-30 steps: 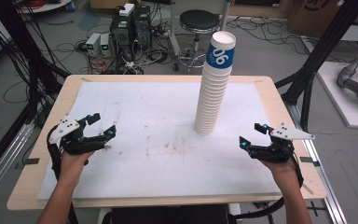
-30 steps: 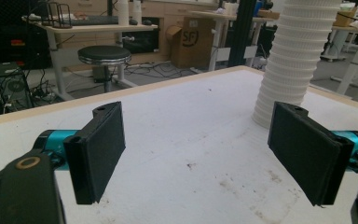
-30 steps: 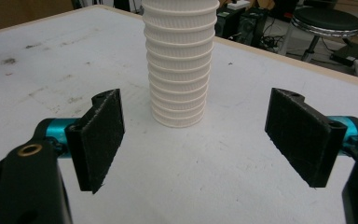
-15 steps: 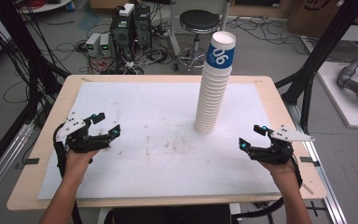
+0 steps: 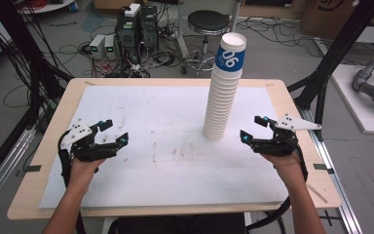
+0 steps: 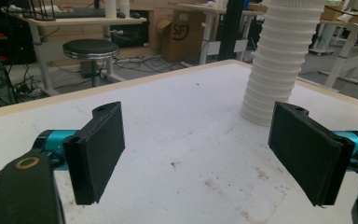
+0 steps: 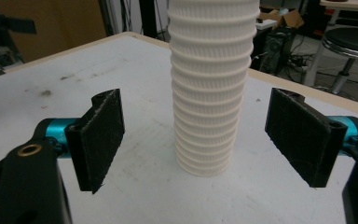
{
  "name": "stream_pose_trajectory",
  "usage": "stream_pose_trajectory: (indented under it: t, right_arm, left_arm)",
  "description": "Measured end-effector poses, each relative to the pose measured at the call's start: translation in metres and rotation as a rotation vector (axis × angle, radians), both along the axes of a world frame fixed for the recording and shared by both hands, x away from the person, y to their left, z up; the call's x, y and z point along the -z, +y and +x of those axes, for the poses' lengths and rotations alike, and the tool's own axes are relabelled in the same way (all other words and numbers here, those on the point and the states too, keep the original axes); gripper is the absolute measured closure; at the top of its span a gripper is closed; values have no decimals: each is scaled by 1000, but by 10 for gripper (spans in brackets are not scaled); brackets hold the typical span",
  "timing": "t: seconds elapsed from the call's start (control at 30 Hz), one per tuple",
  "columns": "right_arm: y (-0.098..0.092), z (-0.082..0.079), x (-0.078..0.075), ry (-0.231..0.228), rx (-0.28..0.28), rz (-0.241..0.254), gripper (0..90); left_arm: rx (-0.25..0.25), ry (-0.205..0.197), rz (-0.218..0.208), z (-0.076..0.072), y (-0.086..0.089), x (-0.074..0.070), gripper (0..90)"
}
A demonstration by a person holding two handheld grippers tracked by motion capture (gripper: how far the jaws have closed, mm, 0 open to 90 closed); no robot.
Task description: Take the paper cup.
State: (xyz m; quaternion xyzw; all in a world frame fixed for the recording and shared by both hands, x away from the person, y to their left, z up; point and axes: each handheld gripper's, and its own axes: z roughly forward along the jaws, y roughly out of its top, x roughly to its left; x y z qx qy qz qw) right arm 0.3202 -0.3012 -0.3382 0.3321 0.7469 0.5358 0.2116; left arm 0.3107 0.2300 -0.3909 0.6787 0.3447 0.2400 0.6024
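A tall stack of white ribbed paper cups (image 5: 224, 92) stands upright on the white sheet, right of the table's middle; its top cup carries a blue band with "06". My right gripper (image 5: 253, 129) is open just to the right of the stack's base, and in the right gripper view the stack (image 7: 210, 88) rises a short way beyond the gripper (image 7: 205, 140), centred between the two black pads. My left gripper (image 5: 114, 132) is open at the left side of the sheet, nothing between its pads. In the left gripper view, beyond the gripper (image 6: 200, 149), the stack (image 6: 279, 60) stands far off at the right.
The white sheet (image 5: 165, 146) covers most of the wooden table (image 5: 292, 102) and has brown smudges near its middle. Behind the table stand a black stool (image 5: 208, 22), computer boxes (image 5: 136, 27) and cables. Black frame posts (image 5: 338, 53) rise at the right.
My left gripper has moved a little right and toward the table's middle. My right gripper has edged slightly left toward the cup stack. Both stay open.
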Motion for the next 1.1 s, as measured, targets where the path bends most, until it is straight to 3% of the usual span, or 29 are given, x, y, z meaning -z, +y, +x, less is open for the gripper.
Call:
stream_pose_trajectory:
  t: [0.3,0.43,0.63,0.77,0.87,0.93,1.1]
  right_arm:
    - [16,25,-36,-42,-3,-10,200]
    - [21,35,-51,-55,0,16,200]
    - [34,47,-70,-86,-26,12,199]
    - [40,55,-78,-70,-38,37,200]
    - [47,61,-84,-76,-17,-7,200]
    - [49,68,-86,-63,-10,-6,189]
    - [55,80,-88,-58,17,-24,183]
  left_arm:
    - [21,12,2,-2,-5,4,185]
    - [25,17,3,-2,-5,4,185]
    - [29,21,3,-1,-6,4,185]
    - [36,23,3,1,-7,2,185]
    - [38,20,10,4,-8,-1,185]
    - [42,20,13,5,-9,-3,185]
    - [69,-8,21,19,-18,-26,185]
